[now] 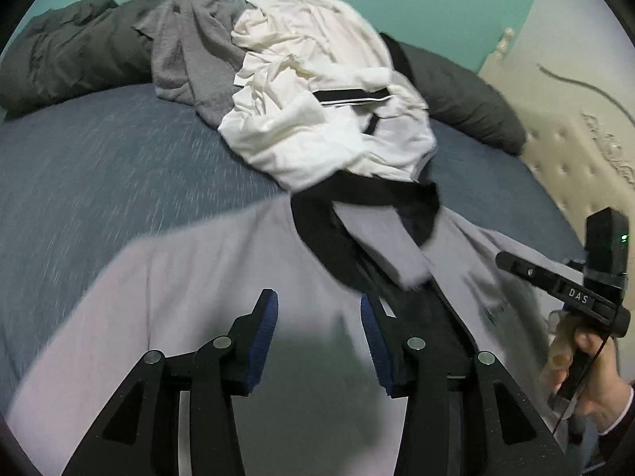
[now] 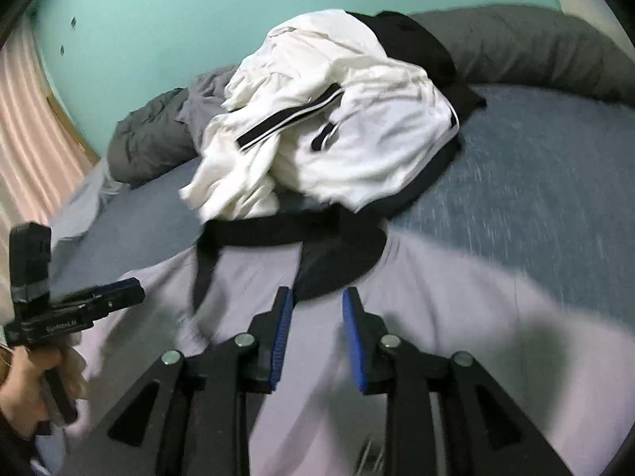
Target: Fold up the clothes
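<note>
We see two claws, the left claw (image 1: 319, 309) and the right claw (image 2: 317, 303), both part open, holding nothing, above one pale shirt (image 1: 198, 277). One clothes pile (image 1: 317, 91) sits behind.

2 wrist views, close, angled down, sharing clothes pile (image 1: 317, 91) on bed (image 1: 99, 166).

Two grippers (image 1: 317, 317) (image 2: 317, 309), two hands (image 1: 587, 377) (image 2: 27, 388), one lilac garment (image 1: 190, 289), one white garment (image 1: 317, 99), one grey garment (image 1: 186, 55), one black garment (image 1: 357, 214), one bed (image 1: 99, 166)
</note>
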A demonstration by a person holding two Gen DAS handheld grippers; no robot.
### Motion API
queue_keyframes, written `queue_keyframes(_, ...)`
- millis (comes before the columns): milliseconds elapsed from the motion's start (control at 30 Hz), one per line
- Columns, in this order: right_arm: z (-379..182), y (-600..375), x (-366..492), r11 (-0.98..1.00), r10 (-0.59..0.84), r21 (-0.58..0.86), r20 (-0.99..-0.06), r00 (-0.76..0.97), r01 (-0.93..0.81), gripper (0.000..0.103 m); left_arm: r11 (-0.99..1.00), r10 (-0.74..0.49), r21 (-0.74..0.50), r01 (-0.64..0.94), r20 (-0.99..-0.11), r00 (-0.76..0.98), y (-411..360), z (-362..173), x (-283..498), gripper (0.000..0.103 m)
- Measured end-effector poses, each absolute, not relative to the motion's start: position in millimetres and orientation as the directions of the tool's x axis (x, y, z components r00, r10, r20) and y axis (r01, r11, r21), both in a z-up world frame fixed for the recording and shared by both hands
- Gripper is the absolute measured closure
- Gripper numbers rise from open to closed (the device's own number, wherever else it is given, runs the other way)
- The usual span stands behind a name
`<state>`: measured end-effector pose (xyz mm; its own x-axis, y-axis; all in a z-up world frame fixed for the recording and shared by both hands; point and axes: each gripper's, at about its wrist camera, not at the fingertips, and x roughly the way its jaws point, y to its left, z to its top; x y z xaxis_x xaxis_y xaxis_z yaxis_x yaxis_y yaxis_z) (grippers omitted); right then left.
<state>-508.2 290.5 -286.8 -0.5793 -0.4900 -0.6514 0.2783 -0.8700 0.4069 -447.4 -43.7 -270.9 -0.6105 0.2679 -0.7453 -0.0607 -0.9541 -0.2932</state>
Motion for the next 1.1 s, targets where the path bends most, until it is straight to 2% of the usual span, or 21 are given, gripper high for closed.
queue_keyframes(100,-286,296,-460,-0.825,-0.555,0.501,-0.626,-0.548,0.263,0.072,-0.952,0.274,-0.302,-0.059,-0.746,-0.607,-42,-268,-389,0.052)
queue_keyframes(200,-294,294,-405,-0.807,-0.582,0.524,-0.627,-0.518,0.271,0.065,-0.939,0.287,-0.343,-0.021,-0.748,-0.599,-43,-271,-338,0.049)
queue_keyframes(333,-308,280,-364,-0.849,-0.526,0.469,-0.706,-0.475,0.243,0.059,-0.935,0.273,-0.355,0.018,-0.750,-0.603,-36,-278,-278,0.046)
queue_keyframes(600,-316,252,-364,-0.922,-0.388,0.332,-0.802,-0.455,0.200,0.058,-0.920,0.262,-0.384,0.078,-0.750,-0.607,-36,-301,-219,0.041)
queue_keyframes(900,-323,221,-388,-0.956,-0.280,0.206,-0.851,-0.444,0.209,0.058,-0.900,0.285,-0.426,0.095,-0.739,-0.611,-53,-309,-208,0.038)
queue_keyframes(1000,-328,220,-395,-0.967,-0.239,0.167,-0.859,-0.453,0.193,0.059,-0.898,0.287,-0.430,0.093,-0.732,-0.618,-55,-306,-205,0.038)
queue_keyframes(1067,-332,221,-399,-0.971,-0.224,0.157,-0.865,-0.449,0.181,0.075,-0.896,0.287,-0.434,0.093,-0.727,-0.624,-57,-305,-206,0.038)
queue_keyframes(1100,-332,222,-400,-0.970,-0.229,0.163,-0.864,-0.449,0.182,0.077,-0.896,0.286,-0.435,0.093,-0.724,-0.627,-58,-305,-206,0.037)
